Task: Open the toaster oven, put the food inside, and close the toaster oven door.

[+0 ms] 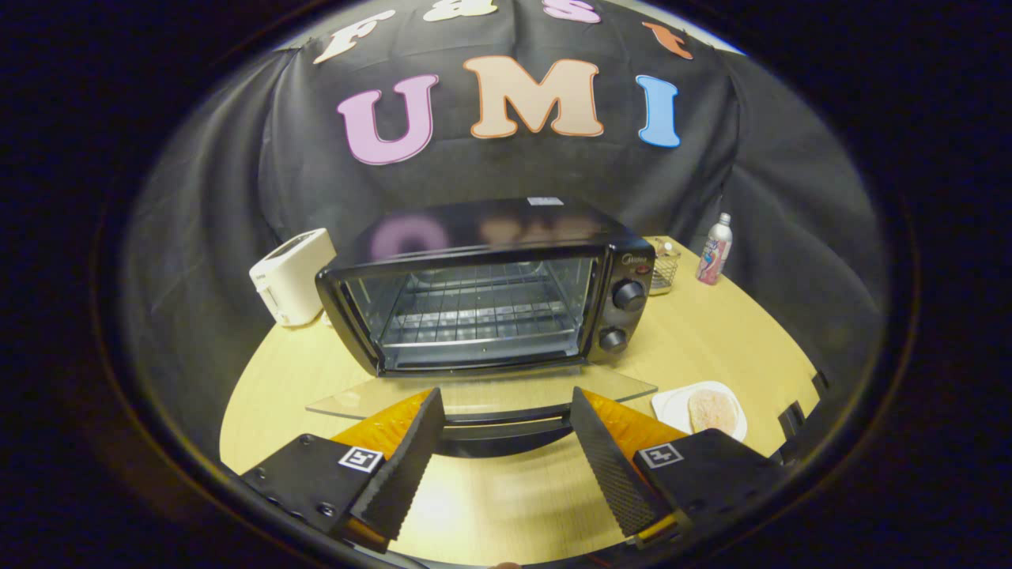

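Toaster oven (490, 284) faces tongs (504, 403); door (482, 395) down flat; tongs spread.

Gripper (506, 454) with ribbed jaws, square coded tags, dark screwed mounting blocks.

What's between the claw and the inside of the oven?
In the gripper view, the open glass door lies flat there, its handle between the open claw's fingers. Beyond it sits the toaster oven.

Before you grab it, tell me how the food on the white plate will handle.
The food looks flat and thin, so probably light and maybe floppy. It lies loose on the plate, so it could slide. The open gripper straddles the oven door handle.
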Demonstrator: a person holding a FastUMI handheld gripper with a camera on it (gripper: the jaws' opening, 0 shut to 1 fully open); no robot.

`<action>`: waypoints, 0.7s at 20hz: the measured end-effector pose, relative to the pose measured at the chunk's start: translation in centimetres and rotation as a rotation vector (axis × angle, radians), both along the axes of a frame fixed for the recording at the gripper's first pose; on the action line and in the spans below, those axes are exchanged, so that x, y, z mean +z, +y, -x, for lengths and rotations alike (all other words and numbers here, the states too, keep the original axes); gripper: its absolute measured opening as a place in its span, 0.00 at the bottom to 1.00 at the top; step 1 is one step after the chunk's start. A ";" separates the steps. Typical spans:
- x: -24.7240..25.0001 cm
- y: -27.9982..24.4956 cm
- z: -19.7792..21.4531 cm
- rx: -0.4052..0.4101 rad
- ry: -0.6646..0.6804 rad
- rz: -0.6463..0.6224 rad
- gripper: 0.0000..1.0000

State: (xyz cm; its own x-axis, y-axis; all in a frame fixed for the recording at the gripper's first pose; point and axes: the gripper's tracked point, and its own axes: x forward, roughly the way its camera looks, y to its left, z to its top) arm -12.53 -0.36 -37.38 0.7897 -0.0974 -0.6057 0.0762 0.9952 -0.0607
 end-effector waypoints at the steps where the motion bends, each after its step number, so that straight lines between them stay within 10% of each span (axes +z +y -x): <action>1: -0.3 0.0 0.2 0.000 0.014 0.004 1.00; 14: -9.2 -0.5 3.7 0.003 0.227 0.020 1.00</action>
State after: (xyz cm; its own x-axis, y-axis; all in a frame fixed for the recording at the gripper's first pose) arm -16.26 -0.83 -46.61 0.6340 -0.1095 -0.7655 0.0557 0.9938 -0.0960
